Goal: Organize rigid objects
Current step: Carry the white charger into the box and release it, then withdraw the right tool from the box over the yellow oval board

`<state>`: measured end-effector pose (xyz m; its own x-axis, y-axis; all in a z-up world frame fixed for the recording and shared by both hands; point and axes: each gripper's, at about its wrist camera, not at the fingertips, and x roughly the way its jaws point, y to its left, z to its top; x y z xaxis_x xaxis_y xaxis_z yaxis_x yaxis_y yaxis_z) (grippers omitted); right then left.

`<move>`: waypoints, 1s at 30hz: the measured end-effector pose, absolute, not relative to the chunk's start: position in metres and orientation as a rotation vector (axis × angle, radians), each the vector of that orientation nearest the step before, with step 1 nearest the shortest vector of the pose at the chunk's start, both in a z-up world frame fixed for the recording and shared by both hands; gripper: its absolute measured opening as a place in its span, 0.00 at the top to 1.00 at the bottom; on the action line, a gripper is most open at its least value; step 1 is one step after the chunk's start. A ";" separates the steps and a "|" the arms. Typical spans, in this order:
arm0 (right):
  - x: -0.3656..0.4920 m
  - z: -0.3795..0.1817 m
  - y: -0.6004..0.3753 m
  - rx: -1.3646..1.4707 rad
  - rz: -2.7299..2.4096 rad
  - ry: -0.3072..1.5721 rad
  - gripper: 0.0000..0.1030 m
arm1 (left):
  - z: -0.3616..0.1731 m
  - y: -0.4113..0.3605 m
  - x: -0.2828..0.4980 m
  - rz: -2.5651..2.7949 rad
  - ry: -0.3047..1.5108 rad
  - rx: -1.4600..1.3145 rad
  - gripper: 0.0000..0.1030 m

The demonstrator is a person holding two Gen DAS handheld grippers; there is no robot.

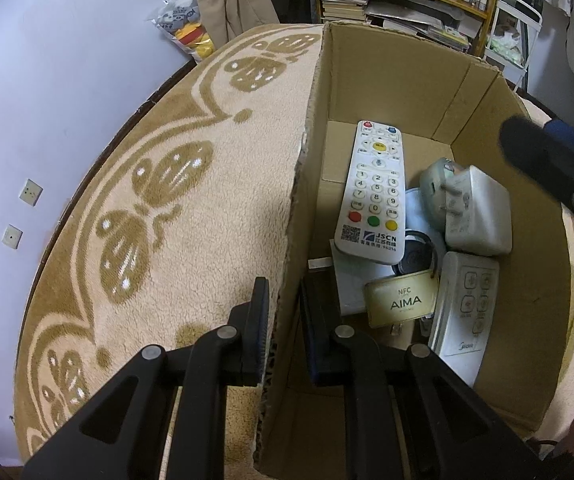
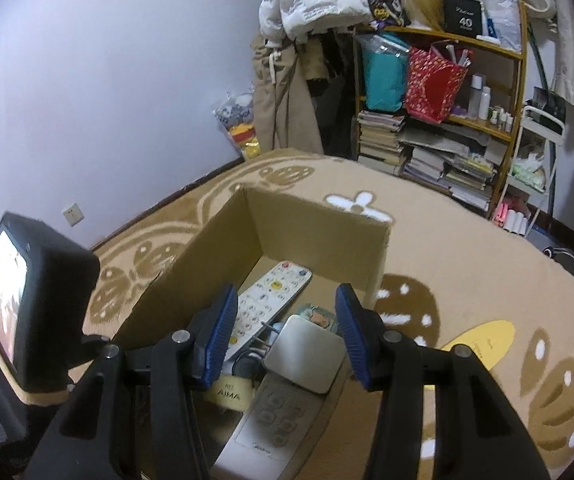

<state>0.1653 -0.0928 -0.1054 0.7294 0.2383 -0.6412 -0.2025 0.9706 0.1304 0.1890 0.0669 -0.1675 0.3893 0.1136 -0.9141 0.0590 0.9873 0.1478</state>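
An open cardboard box stands on a beige patterned blanket. Inside lie a white JSCN remote, a white power adapter, a cream AIMA tag, a small white Midea remote and a dark round item. My left gripper straddles the box's left wall, its fingers closed on the cardboard. My right gripper is open and empty above the box, over the adapter, the white remote and the Midea remote.
A bookshelf with books, bags and bottles stands at the back. Clothes hang beside it. The left gripper's body with its screen sits at the left of the right wrist view. A yellow oval card lies on the blanket.
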 end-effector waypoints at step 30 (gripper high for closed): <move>0.209 -0.192 -0.266 0.500 -0.303 0.890 0.04 | -0.169 0.068 0.188 0.042 1.167 0.169 0.85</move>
